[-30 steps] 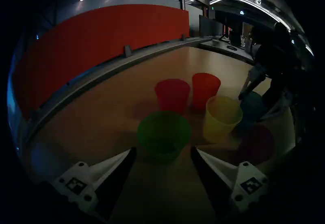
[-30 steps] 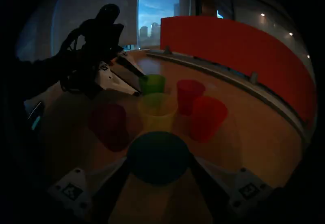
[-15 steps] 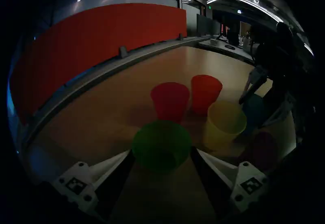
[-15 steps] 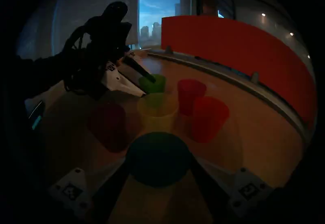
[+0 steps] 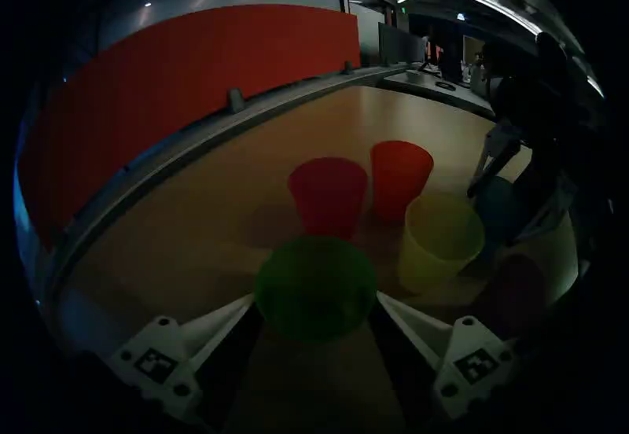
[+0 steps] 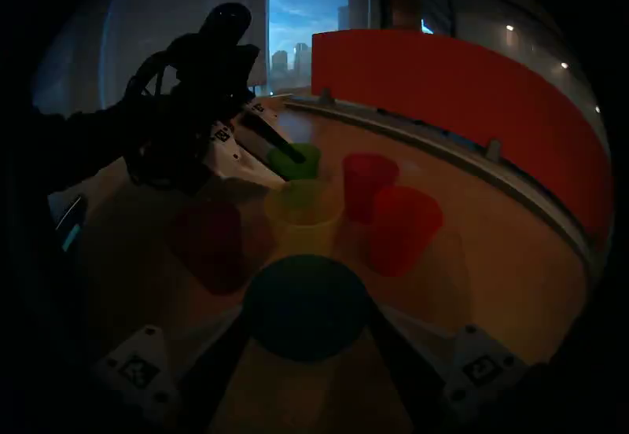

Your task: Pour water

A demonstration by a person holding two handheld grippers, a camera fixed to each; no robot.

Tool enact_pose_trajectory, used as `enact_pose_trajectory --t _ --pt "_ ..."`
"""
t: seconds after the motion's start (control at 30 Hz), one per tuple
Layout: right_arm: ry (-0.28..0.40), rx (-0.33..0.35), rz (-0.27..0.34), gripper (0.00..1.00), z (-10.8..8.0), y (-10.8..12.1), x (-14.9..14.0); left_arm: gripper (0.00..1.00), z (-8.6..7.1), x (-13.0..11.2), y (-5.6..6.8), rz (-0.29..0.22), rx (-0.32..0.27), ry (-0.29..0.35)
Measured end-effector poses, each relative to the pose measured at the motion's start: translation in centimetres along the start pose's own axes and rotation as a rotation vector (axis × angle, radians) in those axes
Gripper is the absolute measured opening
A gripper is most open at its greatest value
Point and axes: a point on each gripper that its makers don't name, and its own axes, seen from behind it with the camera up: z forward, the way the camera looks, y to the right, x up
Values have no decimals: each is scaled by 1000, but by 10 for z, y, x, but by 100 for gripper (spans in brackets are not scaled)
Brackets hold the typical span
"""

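The green cup [image 5: 316,286] is sitting upright between the two fingers of the left tongs [image 5: 315,299], its sides filling the gap from finger to finger. The fingers are lying spread to the cup's width, and in this dim light I cannot tell whether they are pressing on it or merely flanking it. The teal cup [image 6: 307,304] is sitting the same way inside the right tongs [image 6: 307,310], wall to finger on both sides, and there too the grip itself is not showing clearly. It is too dark to tell whether either cup is holding water. Just ahead of the left tongs a red cup [image 5: 329,194] is standing, with an orange cup [image 5: 399,174] beyond it to the right and a yellow cup [image 5: 440,237] ahead and to the right. A maroon cup [image 6: 211,239] is standing ahead and to the left of the right tongs. All are resting on the worktop [image 5: 236,190], with a red partition [image 5: 157,88] running along its far side. The step in hand is probably securing both cups before one is tipped into the other. Doing it well is likely calling for squeezing gently, since thin plastic walls may be buckling under pressure, lifting straight up clear of the crowded neighbours, and tilting slowly with the rims close together.
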Motion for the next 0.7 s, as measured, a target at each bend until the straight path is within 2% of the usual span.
enact_pose_trajectory --t 0.7 --pt "20 -9 16 92 0 2 0 85 -12 5 1 -4 7 17"
